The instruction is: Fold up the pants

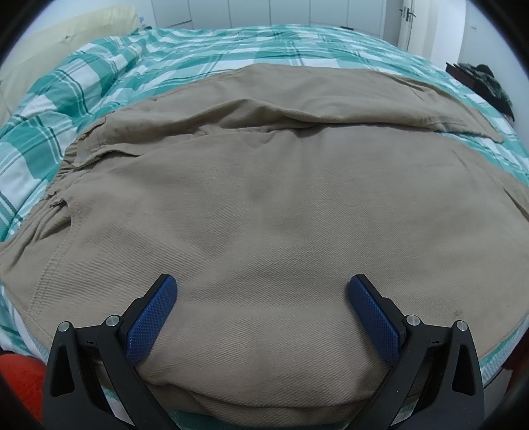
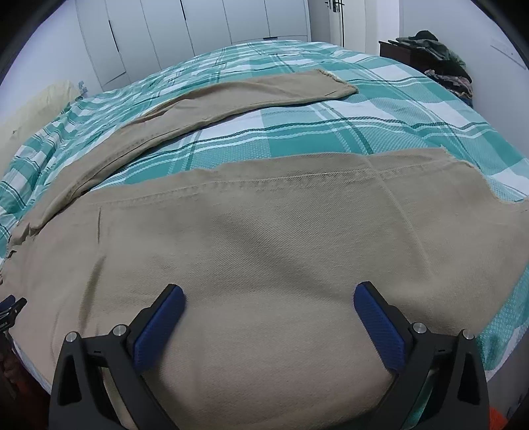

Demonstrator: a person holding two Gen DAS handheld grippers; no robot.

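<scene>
Tan pants (image 1: pixel 264 198) lie spread flat on a bed with a teal and white plaid cover (image 1: pixel 198 49). In the left wrist view the waistband with pocket flap is at left, and the near leg runs right. My left gripper (image 1: pixel 263 291) is open, its blue pads (image 1: pixel 152 317) resting low over the near edge of the cloth. In the right wrist view the near leg (image 2: pixel 264 248) fills the foreground and the far leg (image 2: pixel 231 96) stretches away to its hem. My right gripper (image 2: pixel 269 301) is open over the near leg's edge.
A pale pillow (image 1: pixel 66 36) lies at the bed's far left. White wardrobe doors (image 2: pixel 198 23) stand behind the bed. A dark side table with heaped clothes (image 2: pixel 429 49) stands at the far right. A red object (image 1: pixel 20 380) shows at the lower left.
</scene>
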